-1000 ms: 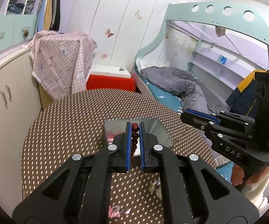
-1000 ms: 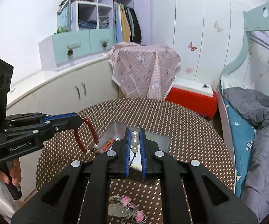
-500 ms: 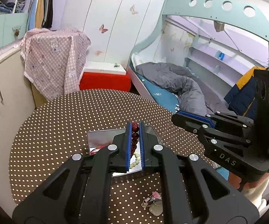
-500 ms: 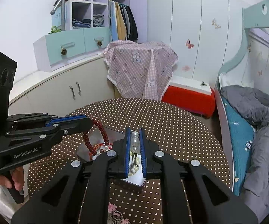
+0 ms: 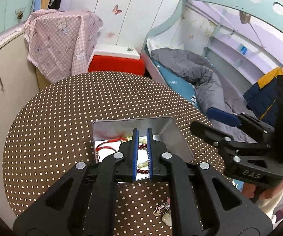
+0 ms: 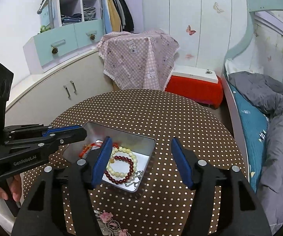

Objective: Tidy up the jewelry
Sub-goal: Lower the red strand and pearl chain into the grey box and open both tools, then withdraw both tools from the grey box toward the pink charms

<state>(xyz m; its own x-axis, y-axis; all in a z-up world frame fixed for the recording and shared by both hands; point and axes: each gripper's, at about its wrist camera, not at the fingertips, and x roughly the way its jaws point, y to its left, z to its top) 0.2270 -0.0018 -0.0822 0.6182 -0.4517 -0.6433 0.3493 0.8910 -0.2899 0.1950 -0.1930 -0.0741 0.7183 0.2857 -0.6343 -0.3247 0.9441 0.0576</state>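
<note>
Resting in the metal tin (image 6: 149,147) on the table (image 6: 180,118): dark red bracelet (image 6: 130,167), cream bracelet (image 6: 119,150), directly ahead of and below both tools. Right hand-held gripper (image 6: 141,161): jaws wide apart, empty. Left hand-held gripper (image 5: 141,153): jaws narrowly parted, holding nothing. Charm jewelry (image 6: 108,218) lies outside, nearer the right.

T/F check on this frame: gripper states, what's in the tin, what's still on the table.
1. The right gripper is open wide. True.
2. The dark red bead bracelet lies on the tablecloth outside the metal tin. False: it lies inside the tin.
3. A pale bead bracelet is in the tin. True.
4. The left gripper pinches a bracelet. False: its narrow gap is empty.
5. Pink-charmed jewelry remains on the table. True.
</note>
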